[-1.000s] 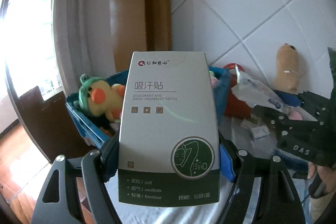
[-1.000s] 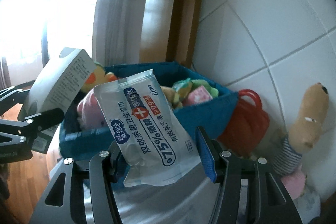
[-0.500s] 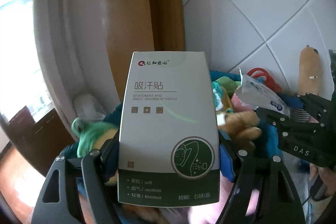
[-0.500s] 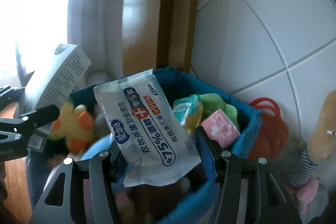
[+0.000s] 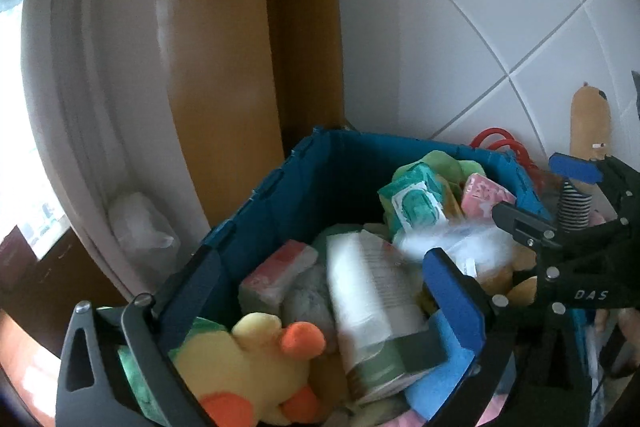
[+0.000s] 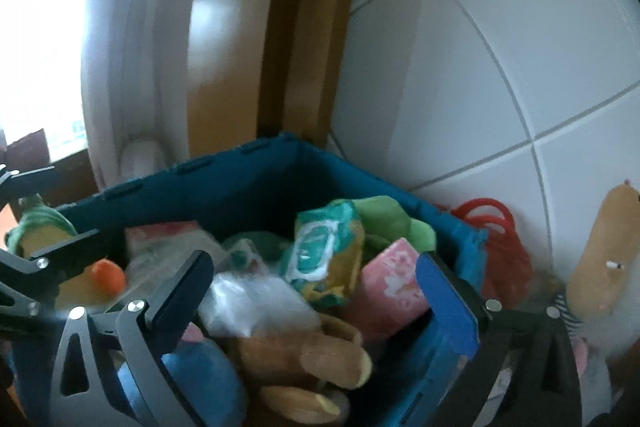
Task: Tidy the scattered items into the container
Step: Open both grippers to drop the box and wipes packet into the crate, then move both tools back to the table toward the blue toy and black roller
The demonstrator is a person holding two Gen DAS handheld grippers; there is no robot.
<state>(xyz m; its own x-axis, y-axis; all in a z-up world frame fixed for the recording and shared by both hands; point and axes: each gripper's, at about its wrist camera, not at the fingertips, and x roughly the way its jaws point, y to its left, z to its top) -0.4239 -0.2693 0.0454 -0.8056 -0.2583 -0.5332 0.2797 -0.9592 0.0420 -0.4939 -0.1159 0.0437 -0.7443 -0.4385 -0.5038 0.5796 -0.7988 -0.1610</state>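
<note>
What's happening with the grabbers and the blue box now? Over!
Both grippers opening over the blue bin. White-green box and wipes pack dropping in, free of the pads. Nothing blocking.

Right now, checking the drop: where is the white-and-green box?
Left wrist view: the white-and-green box lies in the blue bin, between the duck plush and the blurred wipes pack.

Box (image 5: 372, 307) lies in bin (image 5: 304, 183), beside duck (image 5: 256, 359).

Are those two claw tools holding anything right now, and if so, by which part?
Nothing is held. The left hand-held gripper is opening, the white-and-green box loose between its fingers. The right hand-held gripper is opening too, the white packet lying in the blue bin.
</note>
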